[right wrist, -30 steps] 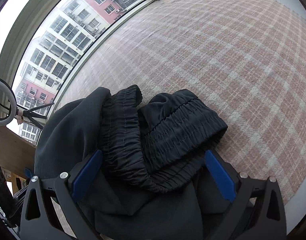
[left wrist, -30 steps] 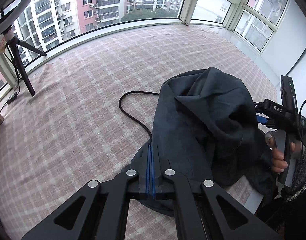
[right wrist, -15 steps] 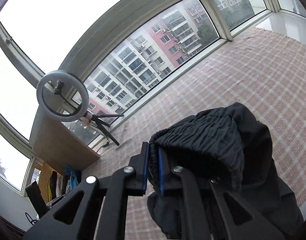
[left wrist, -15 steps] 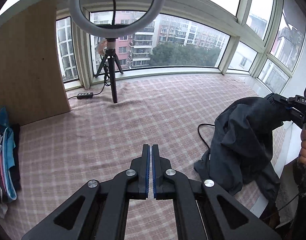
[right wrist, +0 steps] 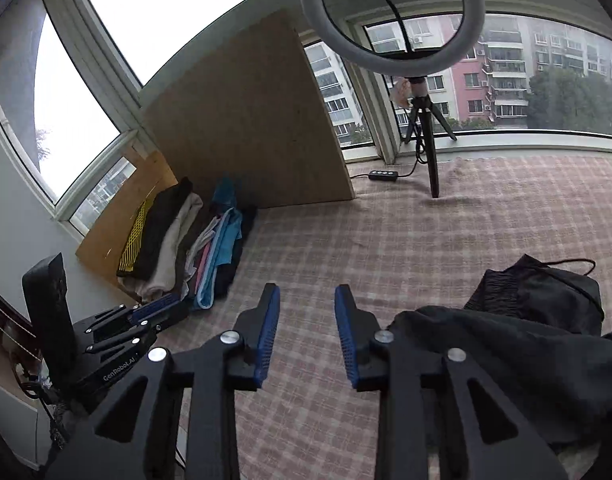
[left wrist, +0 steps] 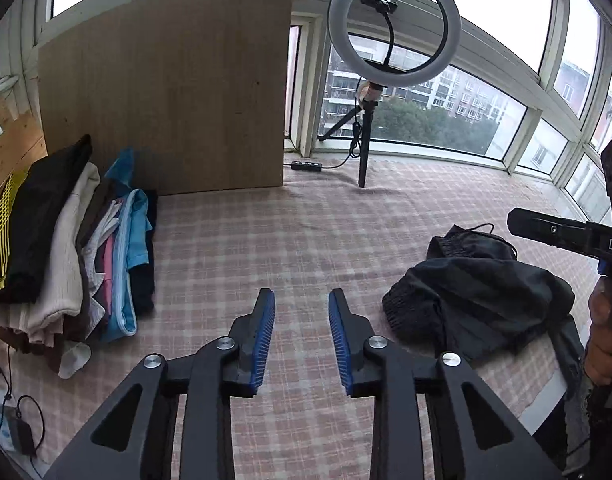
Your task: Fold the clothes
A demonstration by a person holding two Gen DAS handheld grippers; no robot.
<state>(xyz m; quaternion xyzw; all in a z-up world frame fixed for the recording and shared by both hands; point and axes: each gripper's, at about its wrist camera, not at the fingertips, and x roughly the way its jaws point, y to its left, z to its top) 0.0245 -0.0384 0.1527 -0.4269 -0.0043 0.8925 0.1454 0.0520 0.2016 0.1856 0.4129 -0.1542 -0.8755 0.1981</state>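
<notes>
A crumpled dark grey garment point(left wrist: 477, 292) with an elastic waistband lies on the checked cloth at the right; it also shows in the right wrist view point(right wrist: 517, 344). My left gripper point(left wrist: 301, 308) is open and empty above the cloth, left of the garment. My right gripper point(right wrist: 306, 312) is open and empty, with the garment beside its right finger. The right gripper's body shows at the right edge of the left wrist view point(left wrist: 565, 232). The left gripper shows at the lower left of the right wrist view point(right wrist: 146, 316).
A pile of clothes point(left wrist: 66, 248) lies at the left against a wooden board point(left wrist: 166, 88). A ring light on a tripod point(left wrist: 385, 40) stands at the back by the windows, with a power strip point(left wrist: 306, 166). A black cable point(left wrist: 481, 227) runs behind the garment.
The right gripper has let go of the dark garment, which now lies on the cloth. Both grippers have opened and both views have swung left toward the clothes pile.
</notes>
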